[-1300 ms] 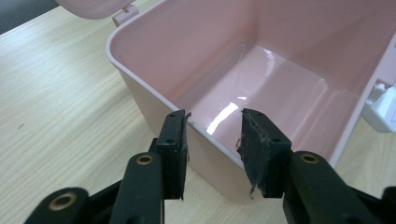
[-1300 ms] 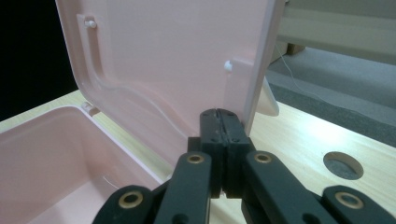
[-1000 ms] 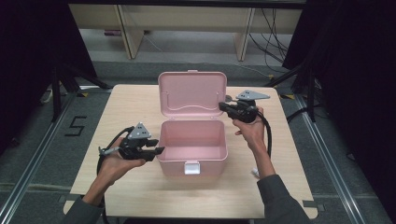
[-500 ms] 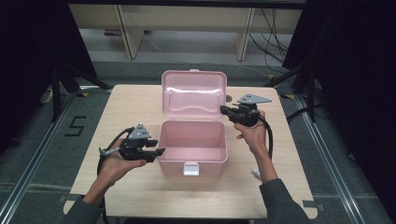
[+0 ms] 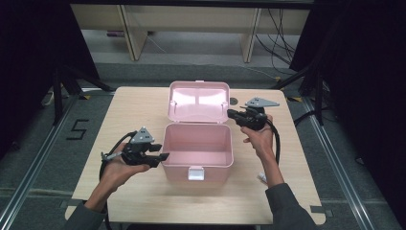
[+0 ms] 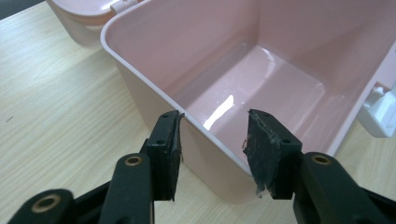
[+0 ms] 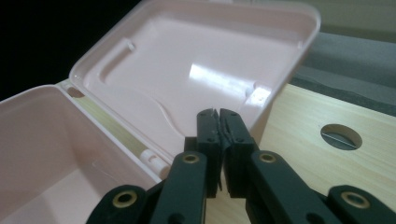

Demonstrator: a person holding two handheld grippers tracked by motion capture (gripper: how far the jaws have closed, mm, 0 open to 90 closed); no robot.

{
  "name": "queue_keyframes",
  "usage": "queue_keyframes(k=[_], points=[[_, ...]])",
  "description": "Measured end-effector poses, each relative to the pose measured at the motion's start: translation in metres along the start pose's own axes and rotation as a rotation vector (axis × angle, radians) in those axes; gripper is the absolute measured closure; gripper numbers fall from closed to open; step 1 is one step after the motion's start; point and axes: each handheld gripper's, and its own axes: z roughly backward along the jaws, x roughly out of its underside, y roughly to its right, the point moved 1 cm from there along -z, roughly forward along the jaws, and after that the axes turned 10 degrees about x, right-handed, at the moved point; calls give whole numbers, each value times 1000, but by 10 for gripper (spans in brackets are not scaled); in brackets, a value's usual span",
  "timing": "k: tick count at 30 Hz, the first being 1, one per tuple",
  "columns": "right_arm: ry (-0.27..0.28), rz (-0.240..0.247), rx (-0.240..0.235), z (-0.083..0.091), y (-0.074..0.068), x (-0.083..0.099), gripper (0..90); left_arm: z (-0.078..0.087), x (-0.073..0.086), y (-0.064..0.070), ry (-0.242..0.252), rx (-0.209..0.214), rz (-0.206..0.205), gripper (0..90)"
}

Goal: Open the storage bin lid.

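The pink box (image 5: 197, 152) sits mid-worktop (image 5: 119, 112), lid (image 5: 198, 101) raised. The left tool (image 6: 212, 140) gapes astride its side wall; the right tool (image 7: 219, 122) is pressed together at the lid's edge. Likely light, stiff, slick plastic (rims offer the best hold).

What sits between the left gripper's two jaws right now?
The pink box's side wall: the left gripper straddles its rim, jaws open, as the left gripper view shows.

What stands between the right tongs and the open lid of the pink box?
Nothing visible. The right tongs are shut, right beside the lid edge, with no object between. The pink box is empty.
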Motion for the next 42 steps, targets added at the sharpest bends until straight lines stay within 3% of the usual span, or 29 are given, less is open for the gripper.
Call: queue_keyframes(k=[2,3,5,7,16,17,21,25,26,28,29,30,33,35,38,42], points=[[17,2,6,3,-2,-1,865,0,0,0,-1,-1,-3,552],[0,-7,-13,6,-5,-2,857,1,0,0,0,-1,-2,553],[17,41,7,11,-6,-4,838,1,0,0,-2,4,-1,556],[-7,64,25,19,-9,-6,802,1,0,1,0,-3,0,556],[-36,82,54,52,-14,0,690,1,1,1,-1,-1,-1,551],[-77,88,60,60,-12,4,651,1,1,1,3,1,3,551],[-106,107,68,68,-9,10,612,1,1,1,3,2,2,548],[-136,73,86,81,-6,19,520,1,1,0,5,12,6,540],[-163,86,82,84,-4,20,494,1,2,0,6,12,8,540],[-199,61,93,87,-7,23,474,0,2,0,8,13,12,539],[-198,106,98,87,-5,25,452,1,2,0,7,13,11,539],[-225,86,116,90,-6,27,438,0,2,0,8,12,12,538],[-246,113,123,93,-3,33,417,0,1,0,7,14,14,535],[-280,74,121,96,-6,36,399,0,1,1,7,5,17,534],[-315,113,120,98,-5,41,387,-1,1,0,-5,7,11,527],[-361,108,119,100,-3,49,371,-2,1,0,-1,2,20,521]])
